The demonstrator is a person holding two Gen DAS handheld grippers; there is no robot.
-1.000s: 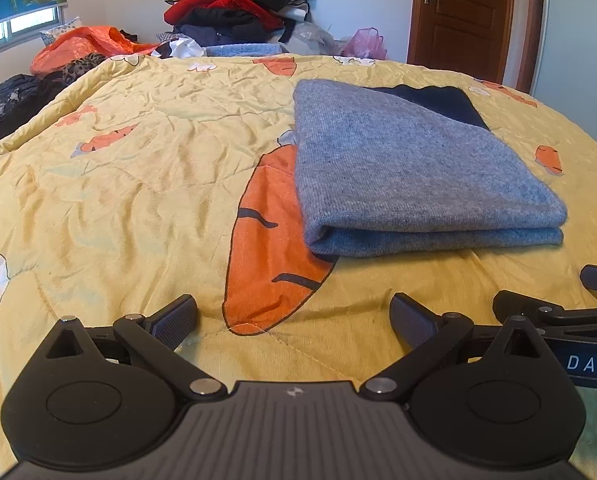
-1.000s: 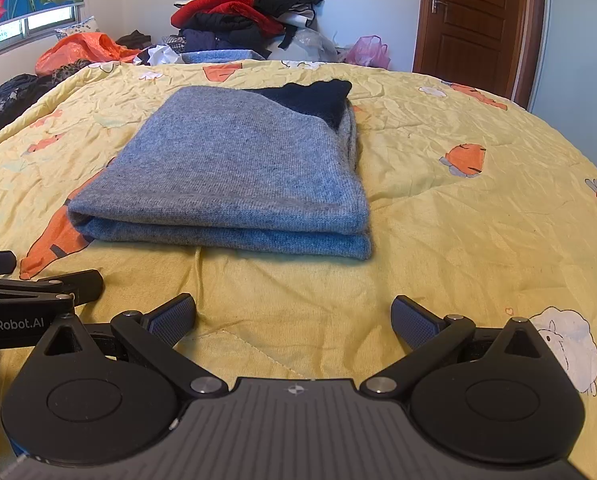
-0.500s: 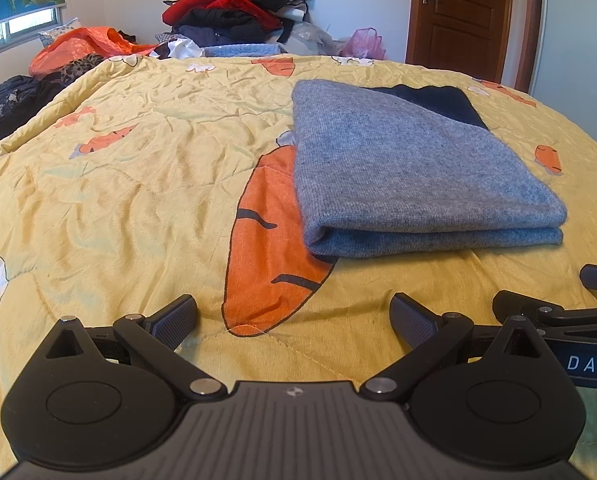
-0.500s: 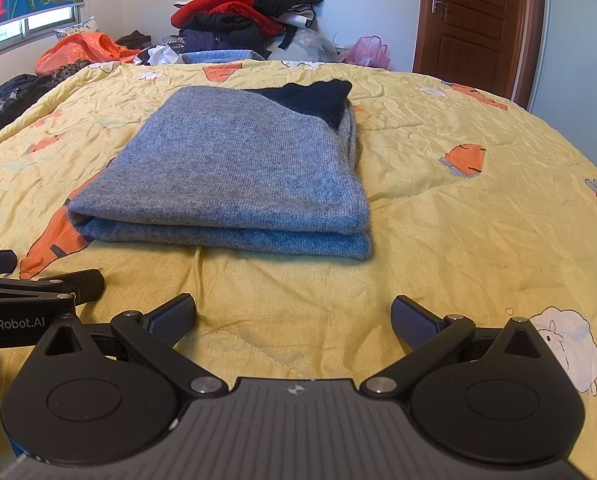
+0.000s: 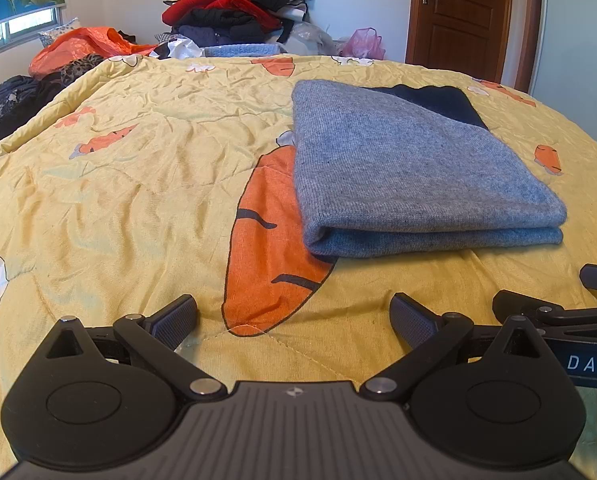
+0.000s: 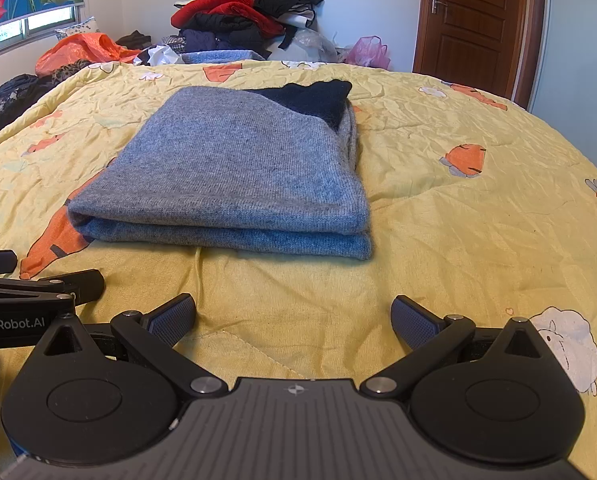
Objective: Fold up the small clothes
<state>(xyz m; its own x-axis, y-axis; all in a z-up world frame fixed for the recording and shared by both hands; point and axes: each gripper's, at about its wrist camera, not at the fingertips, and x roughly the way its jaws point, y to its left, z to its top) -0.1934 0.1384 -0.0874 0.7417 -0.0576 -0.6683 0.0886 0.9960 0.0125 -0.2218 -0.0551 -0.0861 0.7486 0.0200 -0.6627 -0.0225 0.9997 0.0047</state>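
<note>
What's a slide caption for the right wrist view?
Right gripper open and empty short of a folded grey sweater on the carrot-print quilt.

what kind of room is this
Most likely a bedroom: a bed under a yellow carrot-print quilt, a heap of clothes piled behind it, and a wooden door. A folded grey sweater lies on the quilt.

A brown wooden door stands right, a sunlit window left.

Grey-and-navy sweater, yellow carrot-print quilt
</note>
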